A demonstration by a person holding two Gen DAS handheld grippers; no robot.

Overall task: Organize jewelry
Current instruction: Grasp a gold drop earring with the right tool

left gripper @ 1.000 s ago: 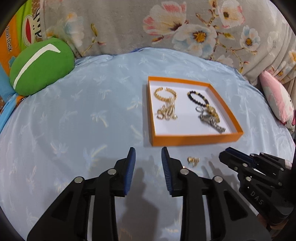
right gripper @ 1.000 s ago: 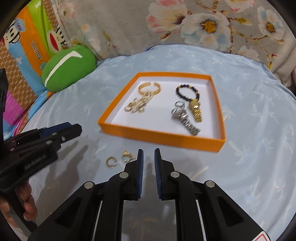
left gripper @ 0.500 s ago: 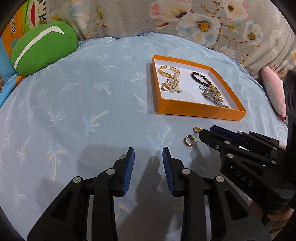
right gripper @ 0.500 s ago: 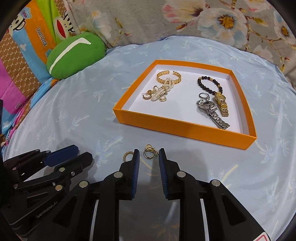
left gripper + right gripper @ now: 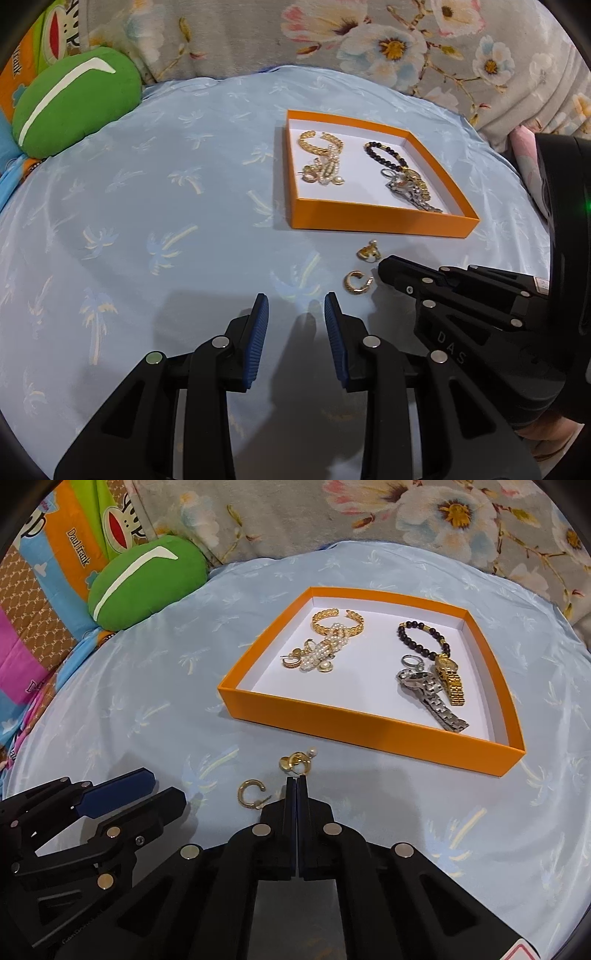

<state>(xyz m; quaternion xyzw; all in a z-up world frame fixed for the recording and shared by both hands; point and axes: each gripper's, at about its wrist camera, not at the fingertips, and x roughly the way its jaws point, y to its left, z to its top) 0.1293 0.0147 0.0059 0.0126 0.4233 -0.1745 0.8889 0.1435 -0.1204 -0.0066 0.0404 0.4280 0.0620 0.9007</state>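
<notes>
Green plush is seen at the far left in a rounded cushion (image 5: 146,581) crossed by a white stripe, set on pale blue cloth (image 5: 166,206) printed with small palm trees. On that cloth the left gripper (image 5: 296,310) is held with its ribbed blue pads parted wide around nothing. Just right of it lie a gold C-shaped hoop earring (image 5: 250,793) and, near it, a gold pearl-tipped earring (image 5: 295,763). At the latter the right gripper (image 5: 297,781) is pressed shut, its tips touching the earring's near edge; whether metal is pinched between them cannot be told. Farther right, the shallow orange box (image 5: 369,731) with a white floor is seen holding a gold chain bangle (image 5: 338,622), a pearl cluster (image 5: 328,648), a dark bead bracelet (image 5: 421,638), and gold and silver link watches (image 5: 439,686). Half a second ago the right gripper's pads were parted beside the earrings; they have since been closed.
</notes>
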